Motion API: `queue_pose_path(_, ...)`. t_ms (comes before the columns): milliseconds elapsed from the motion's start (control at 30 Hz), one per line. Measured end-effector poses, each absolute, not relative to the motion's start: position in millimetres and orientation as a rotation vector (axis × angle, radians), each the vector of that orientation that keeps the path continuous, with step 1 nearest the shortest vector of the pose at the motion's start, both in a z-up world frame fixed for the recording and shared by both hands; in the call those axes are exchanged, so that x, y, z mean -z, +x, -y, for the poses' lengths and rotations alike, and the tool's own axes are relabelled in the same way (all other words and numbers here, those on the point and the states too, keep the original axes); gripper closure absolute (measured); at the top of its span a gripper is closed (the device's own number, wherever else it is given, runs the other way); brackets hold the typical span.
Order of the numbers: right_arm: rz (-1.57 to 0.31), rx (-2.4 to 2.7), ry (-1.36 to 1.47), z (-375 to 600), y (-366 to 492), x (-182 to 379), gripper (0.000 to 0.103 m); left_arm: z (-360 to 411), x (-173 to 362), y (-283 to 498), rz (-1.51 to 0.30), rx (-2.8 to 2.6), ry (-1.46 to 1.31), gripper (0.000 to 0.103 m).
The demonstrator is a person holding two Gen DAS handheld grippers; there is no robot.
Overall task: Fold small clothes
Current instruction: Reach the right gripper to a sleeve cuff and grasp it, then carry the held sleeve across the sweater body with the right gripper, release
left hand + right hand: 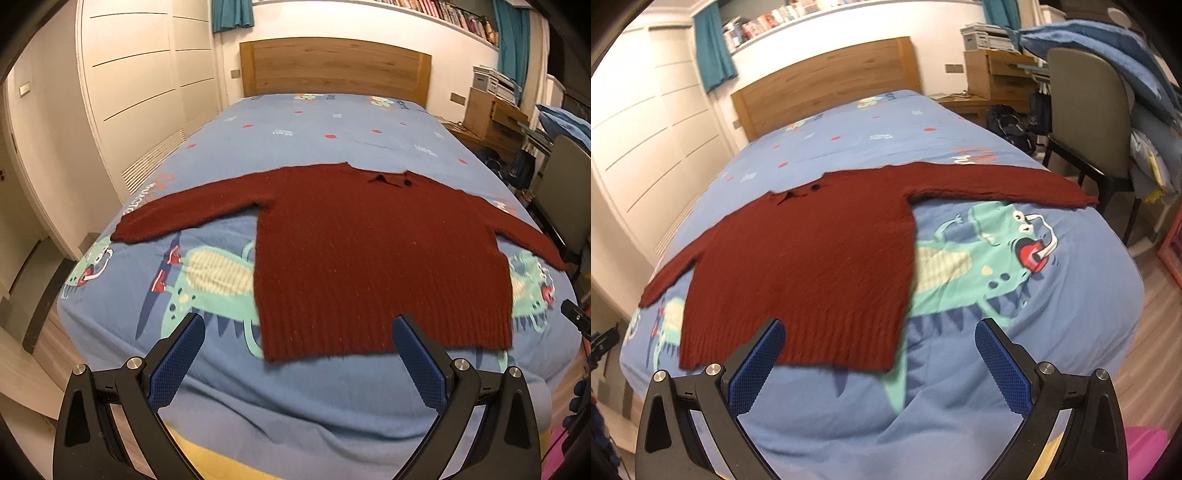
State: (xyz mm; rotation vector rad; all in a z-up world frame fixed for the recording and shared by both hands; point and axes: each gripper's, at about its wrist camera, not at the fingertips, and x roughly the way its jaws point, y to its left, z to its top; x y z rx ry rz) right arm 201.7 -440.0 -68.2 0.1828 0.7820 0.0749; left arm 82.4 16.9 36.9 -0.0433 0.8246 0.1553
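A dark red knitted sweater lies flat on the bed with both sleeves spread out sideways and its collar toward the headboard; it also shows in the right wrist view. My left gripper is open and empty, held above the bed near the sweater's bottom hem. My right gripper is open and empty, above the hem's right corner. Neither touches the cloth.
The bed has a blue cover with green dinosaur prints and a wooden headboard. White wardrobe doors stand left. A chair with blue bedding and a wooden desk stand right of the bed.
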Motion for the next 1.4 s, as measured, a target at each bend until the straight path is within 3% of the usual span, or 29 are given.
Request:
queue_pose_path(267,-0.846,0.049,0.266,514,271,105,0.000,-33,-25,115,-0.849,-0.217,-0.061,0.003)
queue_pose_path(633,-0.852,0.246,0.673,657,359,153,0.000,-45,3,161,-0.918,-0.246,-0.124,0.003)
queue_pose_path(1033,-0.711,0.313,0.850,731,417,171,0.001,-52,30,187,-0.967,-0.229,-0.135,0.003)
queue_pose_path(1300,-0.565,0.354,1.071,774,435,180,0.024,-58,32,193,-0.967,-0.258,-0.127,0.003)
queue_pose_path(1400,-0.542,0.387,1.144,791,439,185,0.043,-59,36,194,-0.981,-0.267,-0.128,0.003)
